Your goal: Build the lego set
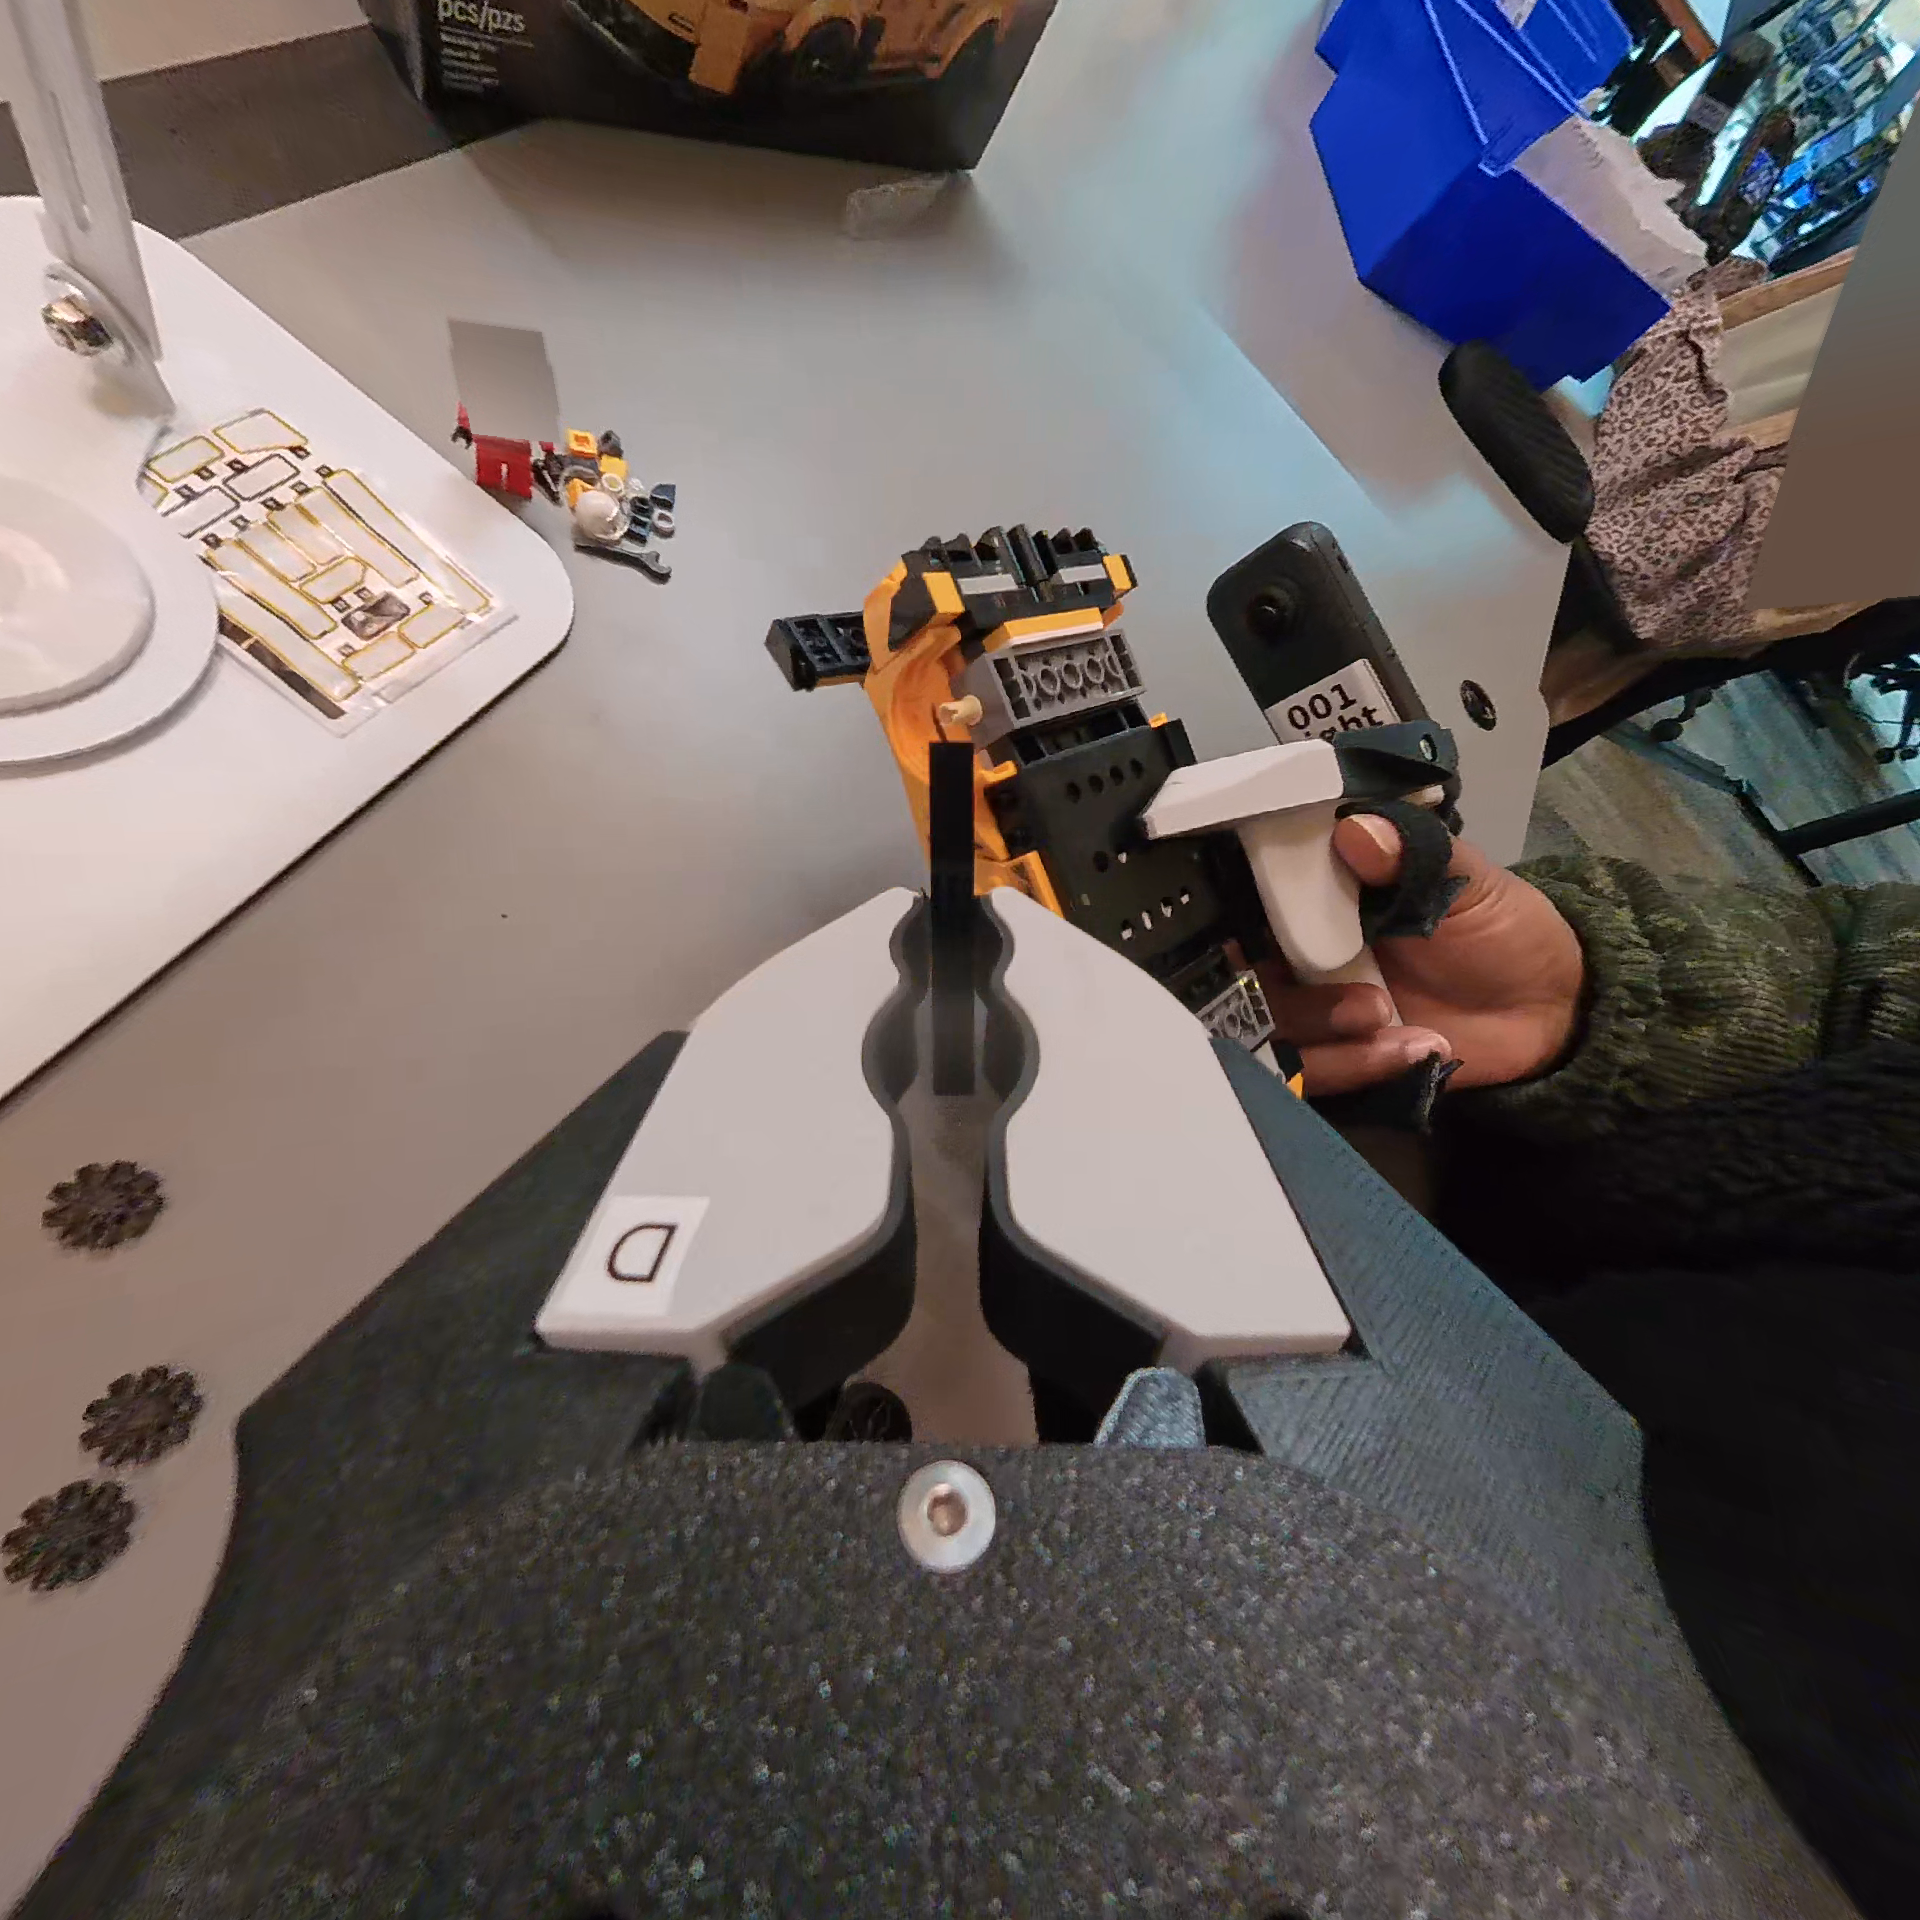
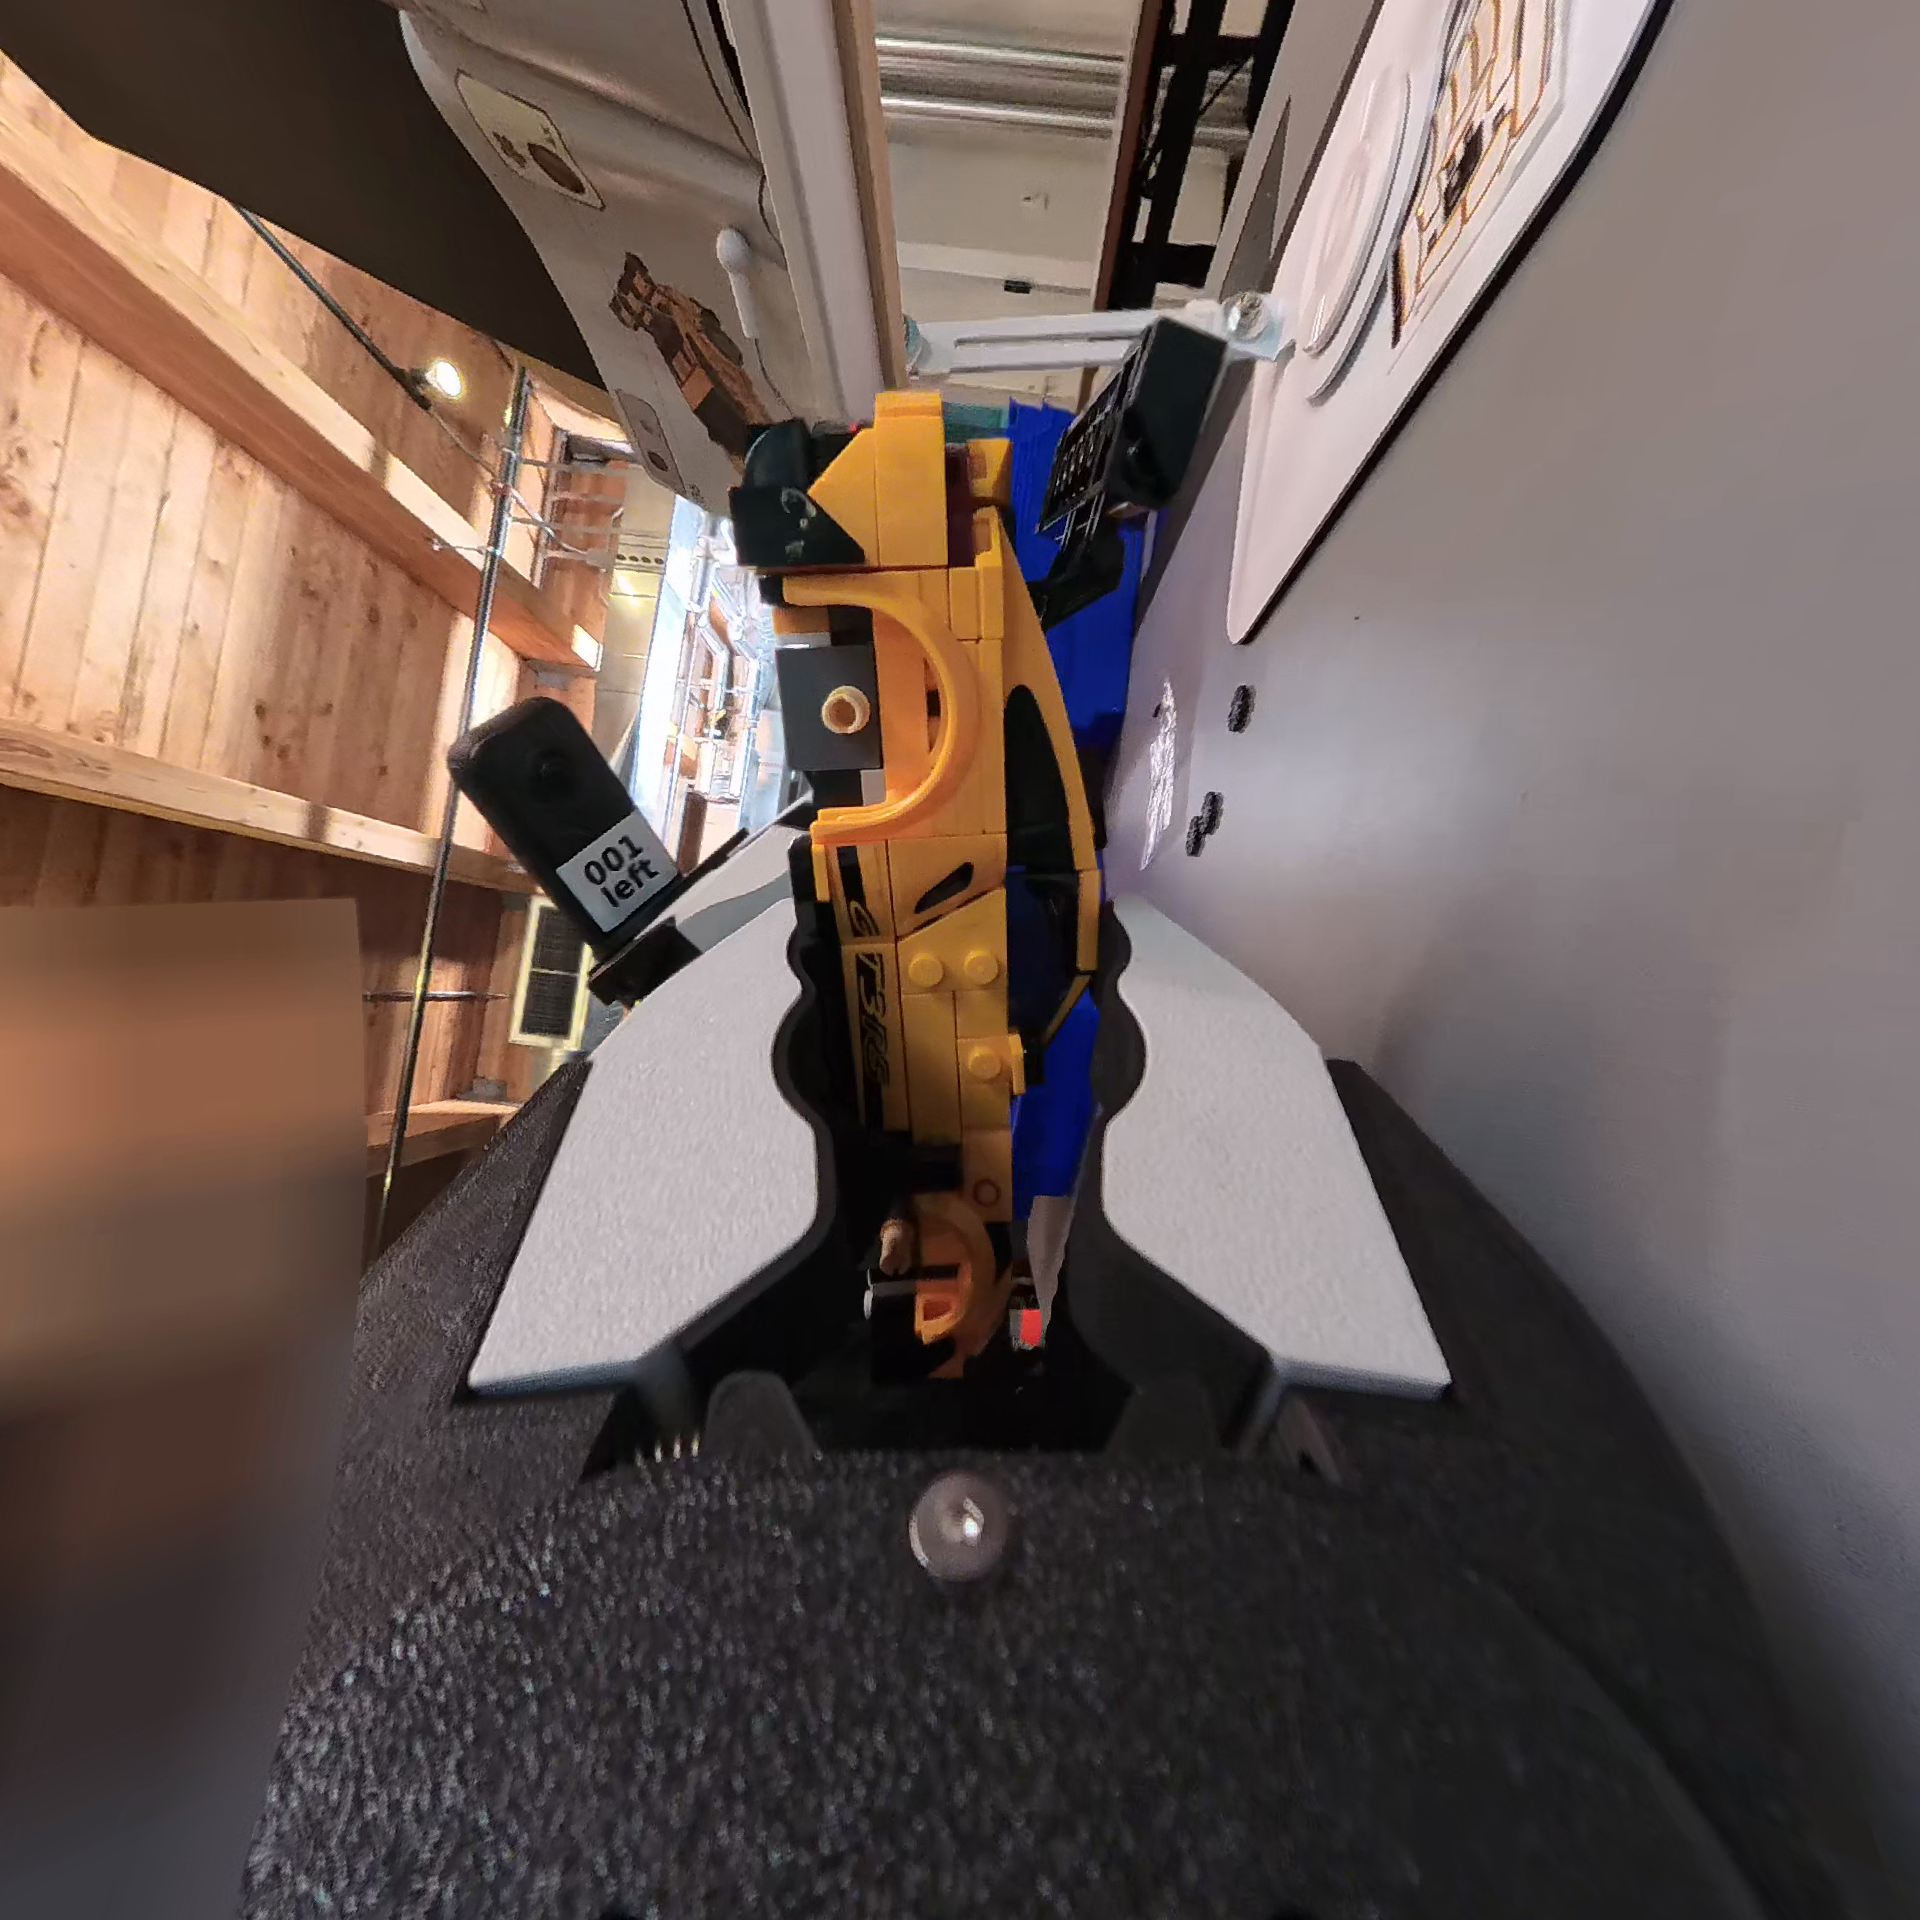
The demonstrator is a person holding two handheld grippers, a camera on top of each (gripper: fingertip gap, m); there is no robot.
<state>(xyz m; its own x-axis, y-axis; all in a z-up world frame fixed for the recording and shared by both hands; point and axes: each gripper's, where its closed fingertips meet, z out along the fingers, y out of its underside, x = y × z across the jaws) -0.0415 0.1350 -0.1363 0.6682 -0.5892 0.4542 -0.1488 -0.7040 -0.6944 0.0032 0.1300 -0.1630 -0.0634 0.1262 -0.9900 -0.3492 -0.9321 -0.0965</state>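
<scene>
We see our left gripper (image 1: 954, 904) with its fingers pressed together on a thin black bar (image 1: 951, 831), which stands up between the tips and points toward 12 o'clock. Its upper end sits against the yellow wheel arch of the yellow and black lego car (image 1: 1023, 758), held off the grey table (image 1: 831, 364) at about 1 o'clock. In the right wrist view, our right gripper (image 2: 961, 971) is clamped on the car (image 2: 935, 831) lengthwise, fingers either side of its body. The car's side carries black lettering, and there are white labels on the left finger (image 1: 727, 1143) and on both gripper cameras; we leave all this writing unread. Loose lego pieces (image 1: 577, 483) lie in a small heap at 11 o'clock, a sticker sheet (image 1: 312, 561) farther out at 10 o'clock on a white board (image 1: 468, 644), the lego box (image 1: 707, 62) at 12 o'clock, and blue bins (image 1: 1475, 177) at 1 o'clock.
</scene>
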